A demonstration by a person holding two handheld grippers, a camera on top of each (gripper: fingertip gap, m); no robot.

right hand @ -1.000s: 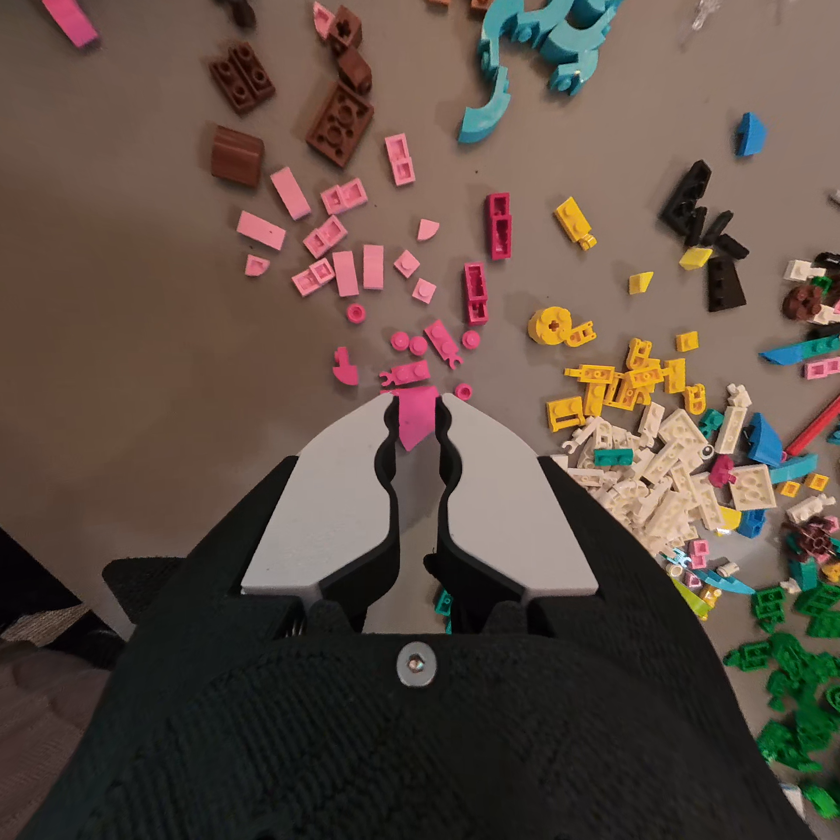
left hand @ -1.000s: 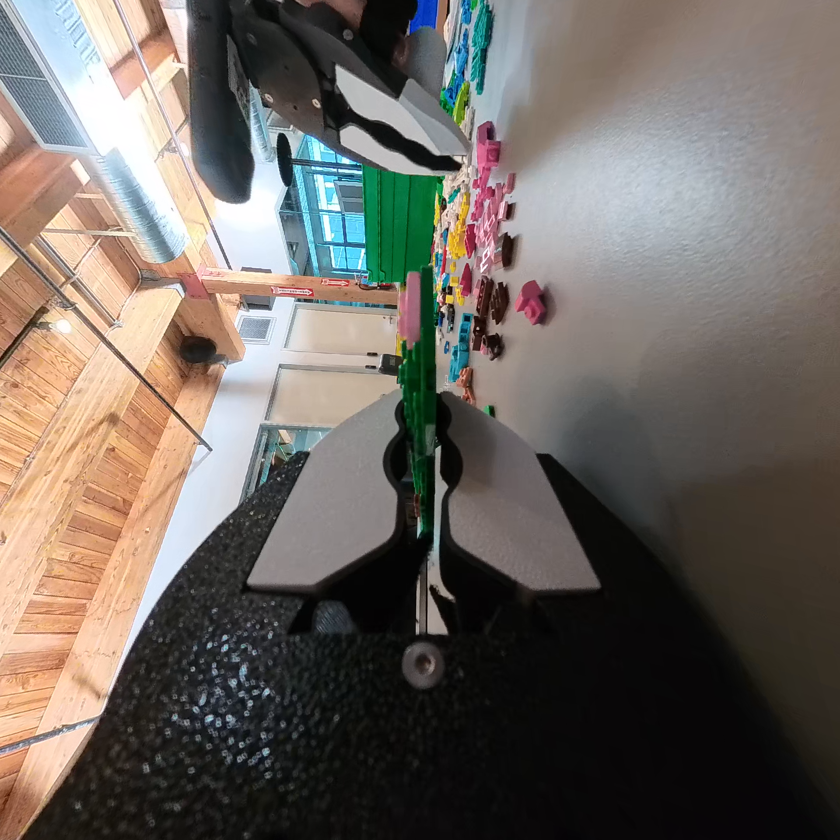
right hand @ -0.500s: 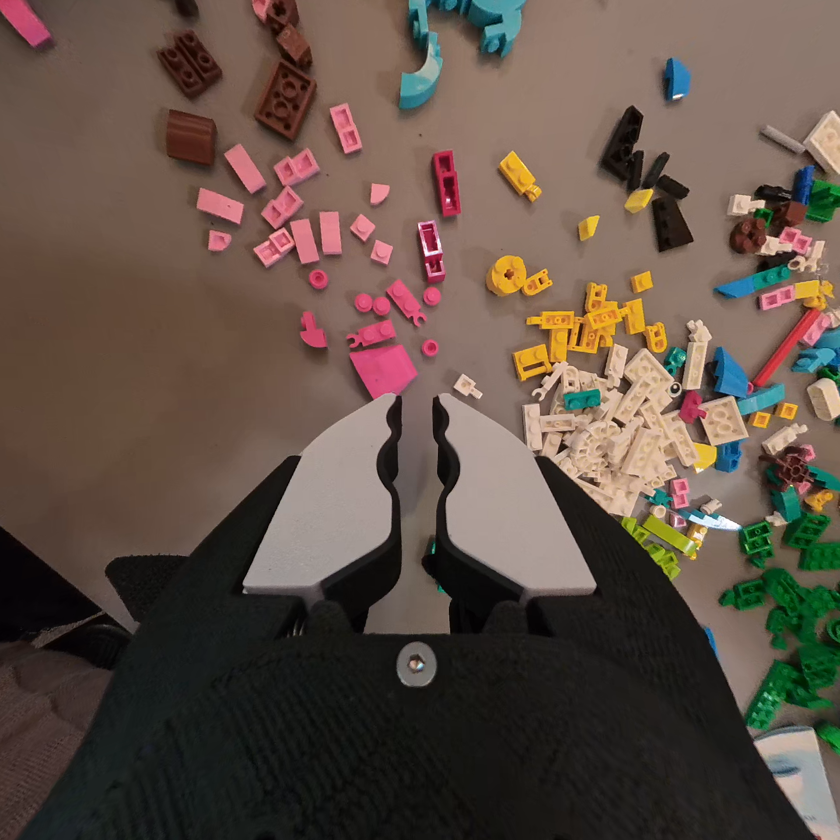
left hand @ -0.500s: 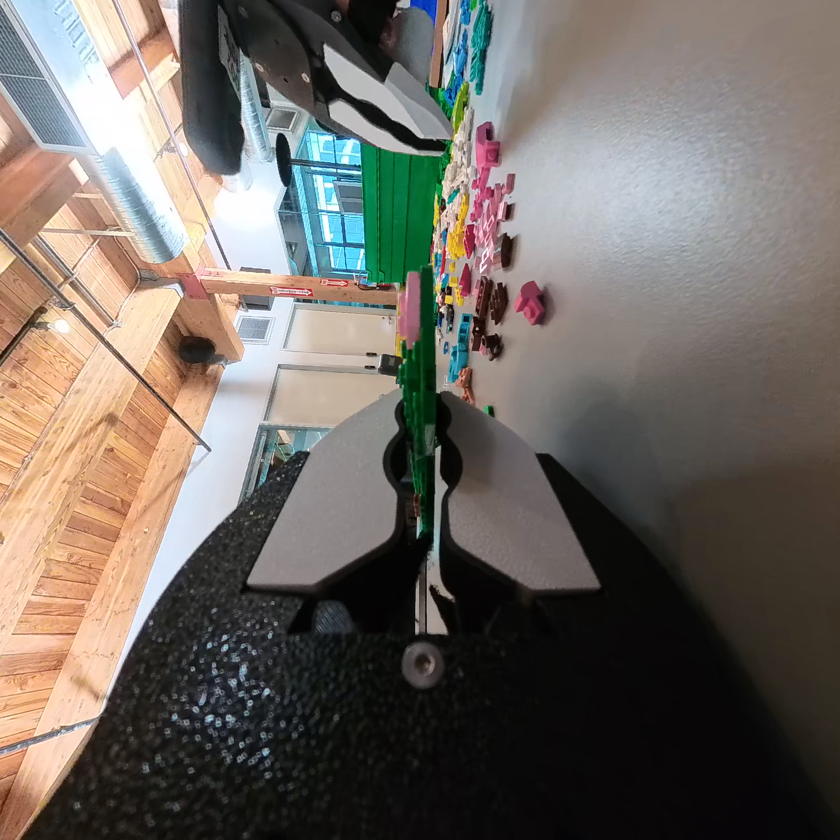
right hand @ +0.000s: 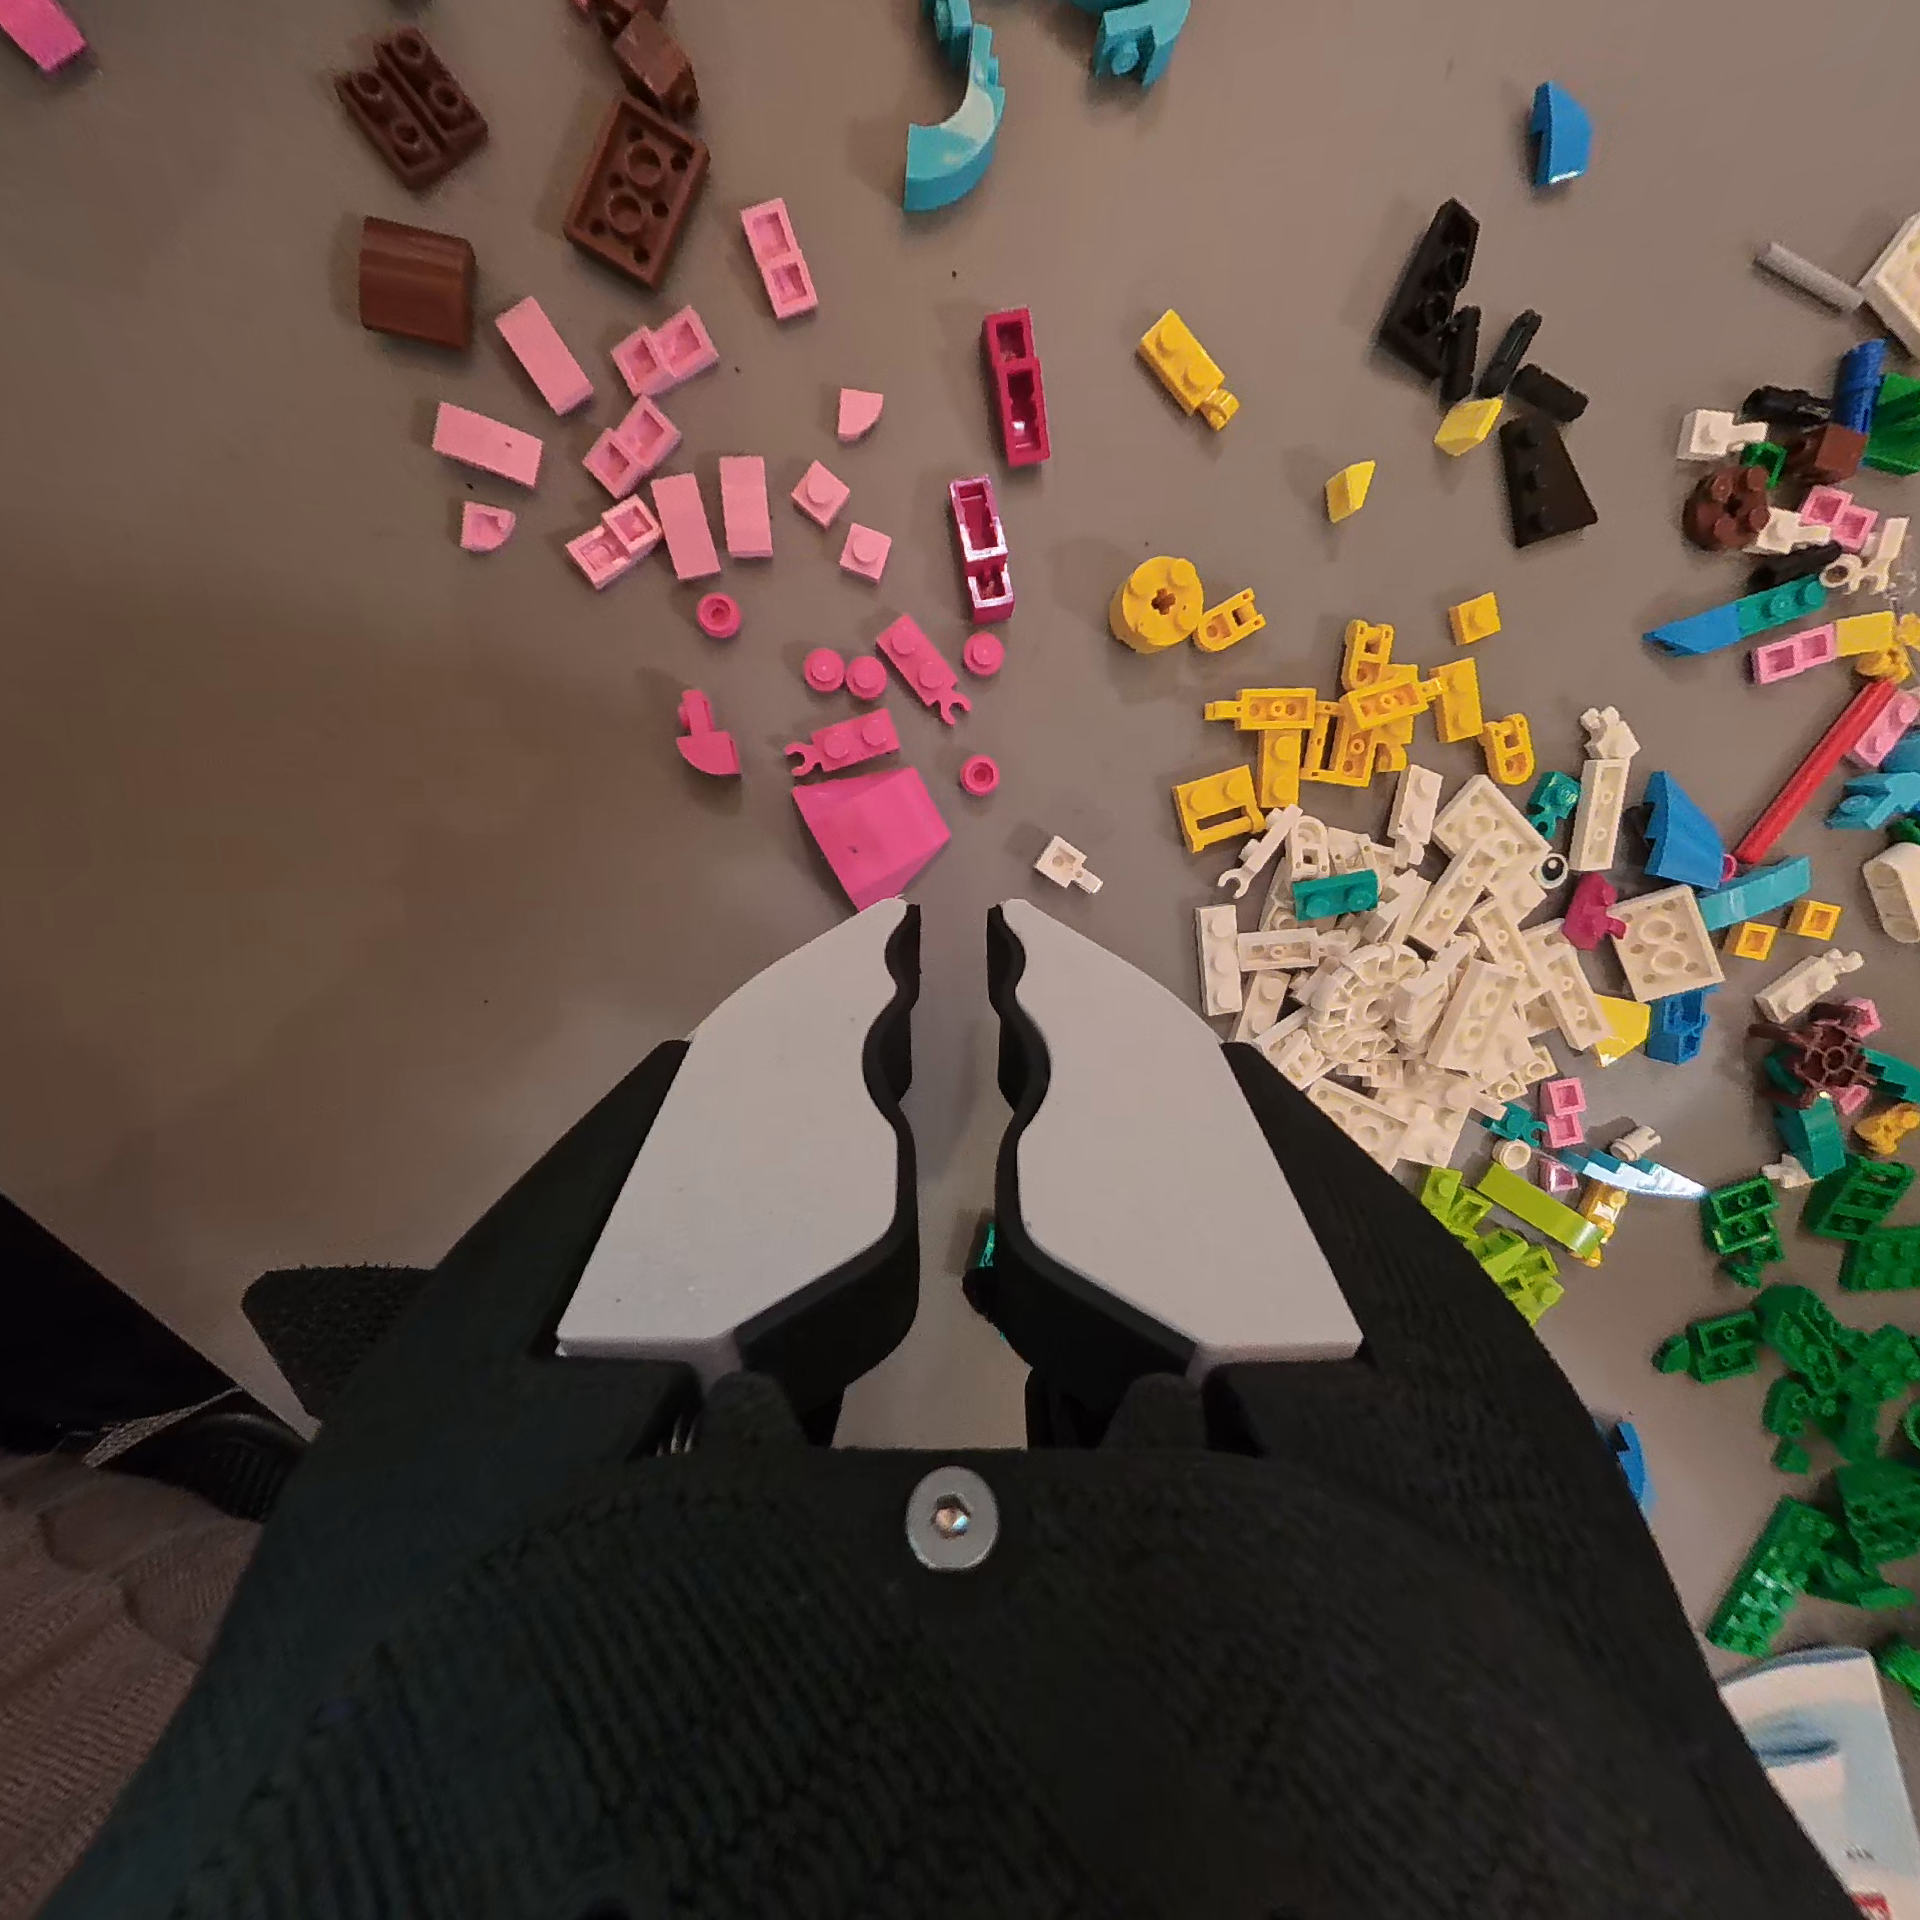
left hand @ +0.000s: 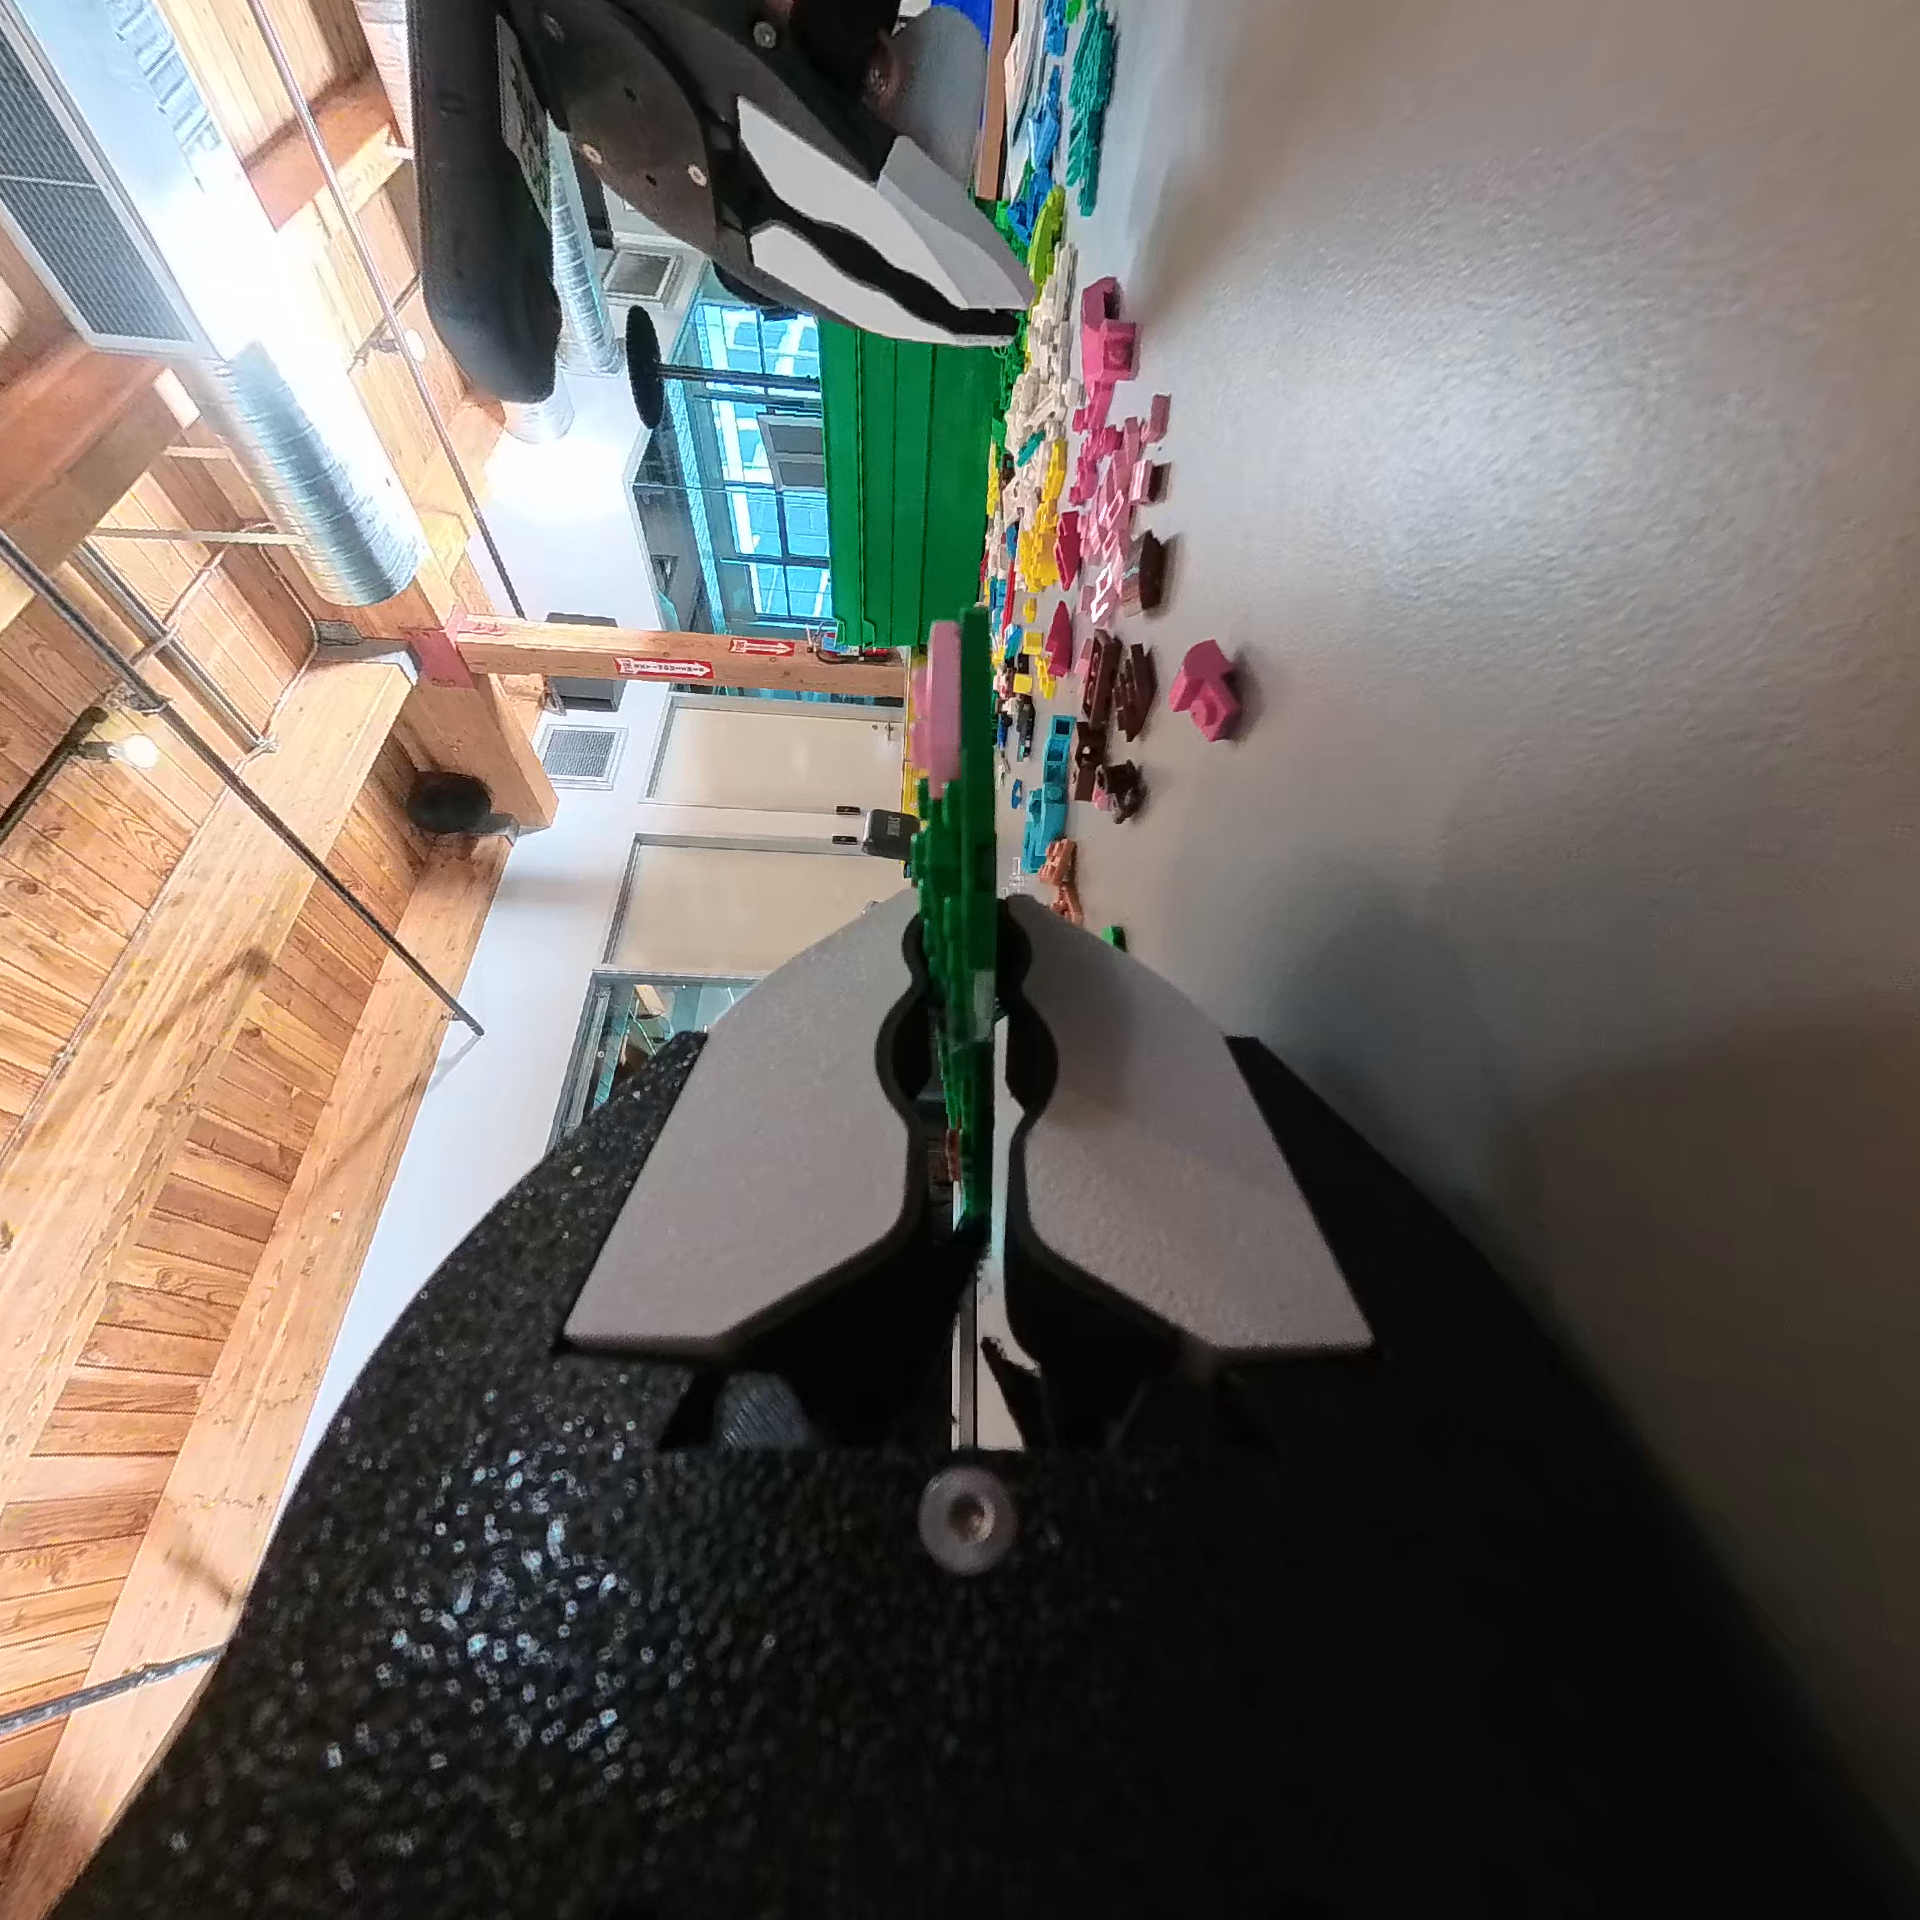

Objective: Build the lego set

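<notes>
Released, pink slope (right hand: 871, 834) lies before parted right claw (right hand: 953, 914).

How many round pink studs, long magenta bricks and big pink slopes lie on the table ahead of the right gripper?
Round pink studs: 5
Long magenta bricks: 2
Big pink slope: 1
Total: 8
</notes>
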